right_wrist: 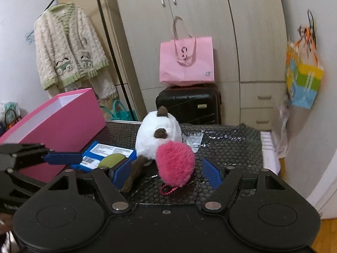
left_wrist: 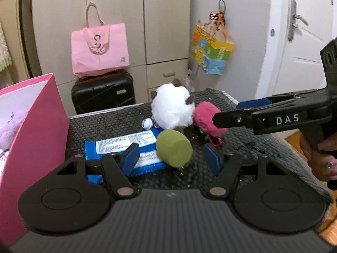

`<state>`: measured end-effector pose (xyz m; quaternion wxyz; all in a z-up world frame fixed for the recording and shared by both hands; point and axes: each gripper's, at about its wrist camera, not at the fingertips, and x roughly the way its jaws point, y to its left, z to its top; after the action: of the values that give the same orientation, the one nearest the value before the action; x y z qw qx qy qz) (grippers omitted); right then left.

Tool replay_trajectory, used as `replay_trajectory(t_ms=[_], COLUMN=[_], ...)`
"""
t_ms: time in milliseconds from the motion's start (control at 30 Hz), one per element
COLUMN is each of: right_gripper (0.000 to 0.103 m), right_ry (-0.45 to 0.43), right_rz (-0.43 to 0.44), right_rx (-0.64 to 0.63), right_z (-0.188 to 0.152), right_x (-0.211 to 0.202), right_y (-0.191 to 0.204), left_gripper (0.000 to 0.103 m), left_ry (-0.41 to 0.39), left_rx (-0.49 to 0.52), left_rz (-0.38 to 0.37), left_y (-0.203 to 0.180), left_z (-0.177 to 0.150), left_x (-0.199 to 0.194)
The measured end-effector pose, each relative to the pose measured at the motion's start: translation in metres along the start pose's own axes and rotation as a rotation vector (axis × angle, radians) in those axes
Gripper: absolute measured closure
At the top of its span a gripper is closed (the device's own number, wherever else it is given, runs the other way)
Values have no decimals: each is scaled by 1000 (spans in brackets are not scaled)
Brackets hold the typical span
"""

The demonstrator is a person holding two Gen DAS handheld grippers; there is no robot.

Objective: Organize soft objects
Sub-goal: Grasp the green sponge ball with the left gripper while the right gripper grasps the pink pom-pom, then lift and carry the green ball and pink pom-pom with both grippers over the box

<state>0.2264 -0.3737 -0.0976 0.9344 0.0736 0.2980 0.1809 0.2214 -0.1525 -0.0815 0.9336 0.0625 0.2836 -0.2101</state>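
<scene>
An olive-green egg-shaped soft piece (left_wrist: 174, 148) lies on a blue packet (left_wrist: 118, 145), between the blue pads of my left gripper (left_wrist: 171, 158). The pads stand apart from it on both sides, so that gripper is open. A fluffy pink pompom (right_wrist: 174, 164) with a bead chain sits between the fingers of my right gripper (right_wrist: 167, 174), also open and not touching it. Behind both is a white plush with brown ears (left_wrist: 171, 107) (right_wrist: 158, 135). In the left wrist view, the right gripper's black finger crosses in front of the pompom (left_wrist: 207, 120).
An open pink box (left_wrist: 38, 130) (right_wrist: 59, 122) stands at the left on the black dimpled mat (right_wrist: 227, 147), with a pale lilac plush (left_wrist: 10, 126) inside. A small silver bell (left_wrist: 146, 123) lies by the white plush. Beyond the table are a black suitcase (left_wrist: 103, 92) and cupboards.
</scene>
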Motion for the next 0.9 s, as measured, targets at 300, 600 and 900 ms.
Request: replay_trajectory(t_ms=[300, 600, 900], right_gripper=[28, 59, 62], right_ry=[65, 58, 7], right_rz=[-21, -32, -80], right_rx=[31, 46, 96], right_z=[-1, -8, -20], right_x=[36, 43, 22], right_y=[-6, -9, -1], left_gripper=[39, 55, 64], left_ry=[18, 27, 20], left_rx=[-76, -168, -174], left_rz=[17, -30, -44], left_y=[2, 16, 15], left_z=[-7, -6, -6], left_x=[25, 36, 30])
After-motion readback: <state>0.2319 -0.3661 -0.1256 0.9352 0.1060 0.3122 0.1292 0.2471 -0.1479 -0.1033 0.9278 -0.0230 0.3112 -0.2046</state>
